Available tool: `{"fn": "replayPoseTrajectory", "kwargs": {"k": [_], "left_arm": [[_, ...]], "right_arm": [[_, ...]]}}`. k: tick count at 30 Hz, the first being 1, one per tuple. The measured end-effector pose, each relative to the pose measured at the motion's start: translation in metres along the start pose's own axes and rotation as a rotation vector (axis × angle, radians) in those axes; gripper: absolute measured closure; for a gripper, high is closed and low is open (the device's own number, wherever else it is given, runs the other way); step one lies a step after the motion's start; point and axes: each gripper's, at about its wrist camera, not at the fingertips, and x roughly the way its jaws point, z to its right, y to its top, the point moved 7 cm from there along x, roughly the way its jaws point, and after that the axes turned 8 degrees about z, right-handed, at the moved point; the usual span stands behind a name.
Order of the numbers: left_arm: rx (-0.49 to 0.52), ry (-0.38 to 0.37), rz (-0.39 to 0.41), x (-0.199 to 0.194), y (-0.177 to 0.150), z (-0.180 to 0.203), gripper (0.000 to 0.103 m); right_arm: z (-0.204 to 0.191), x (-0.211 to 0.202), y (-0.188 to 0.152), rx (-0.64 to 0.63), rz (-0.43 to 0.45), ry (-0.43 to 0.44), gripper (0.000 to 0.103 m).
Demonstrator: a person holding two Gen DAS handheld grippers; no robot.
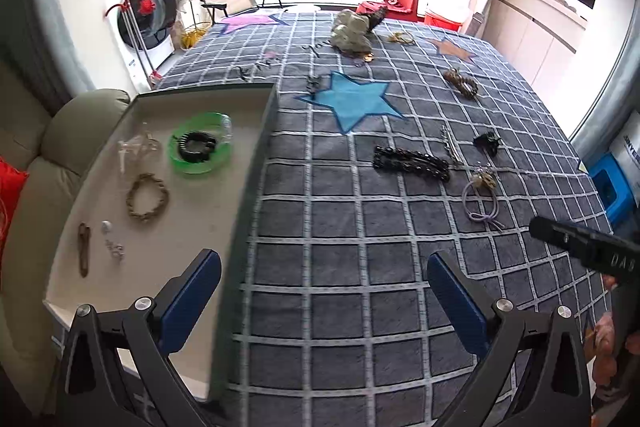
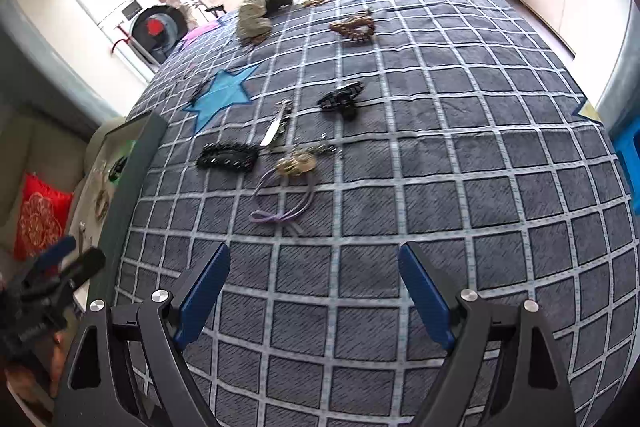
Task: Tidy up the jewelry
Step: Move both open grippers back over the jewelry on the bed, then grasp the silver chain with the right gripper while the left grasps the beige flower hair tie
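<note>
While both claws, left claw [image 1: 324,291] and right claw [image 2: 314,287], are hanging released over the table [image 2: 440,187], the purple hair tie [image 2: 276,203] is lying tangled against the gold charm [image 2: 298,161], risking dragging both.

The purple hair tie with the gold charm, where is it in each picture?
Left wrist view: the purple hair tie lies right of centre on the checked cloth, just right of the long black hair clip.
Right wrist view: the tie lies near the middle, just below and right of that clip.
Shared landmark: the blue star on the cloth.
</note>
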Motion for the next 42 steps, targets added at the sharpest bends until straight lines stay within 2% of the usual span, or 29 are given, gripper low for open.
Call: {"fn": "replayPoseTrajectory", "kwargs": {"k": [11,16,23,31,36,39,42], "left_arm": [[0.011,0.004,-0.035,0.023,-0.006,0.017,0.0],[0.011,-0.015,-0.043,0.028,-0.007,0.02,0.0],[0.017,-0.025,-0.053,0.036,-0.009,0.026,0.0],[0.023,-0.032,-0.056,0.041,-0.007,0.033,0.0],[0.038,-0.056,-0.052,0.045,-0.002,0.046,0.0],[0.059,-0.086,-0.045,0.047,0.002,0.06,0.0],[0.084,-0.121,-0.041,0.049,0.004,0.076,0.0]], "right_arm": [[-0.007,0.035,0.032,0.041,0.001,0.007,0.015],[-0.009,0.059,0.04,0.013,-0.032,-0.025,0.029],[-0.014,0.071,0.046,-0.077,-0.035,-0.098,0.038],[-0.024,0.077,0.043,-0.234,-0.021,-0.197,0.067],[-0.017,0.071,0.043,-0.189,0.0,-0.157,0.067],[-0.009,0.066,0.043,-0.131,0.01,-0.106,0.067],[0.002,0.059,0.044,-0.087,0.025,-0.094,0.067]]}}
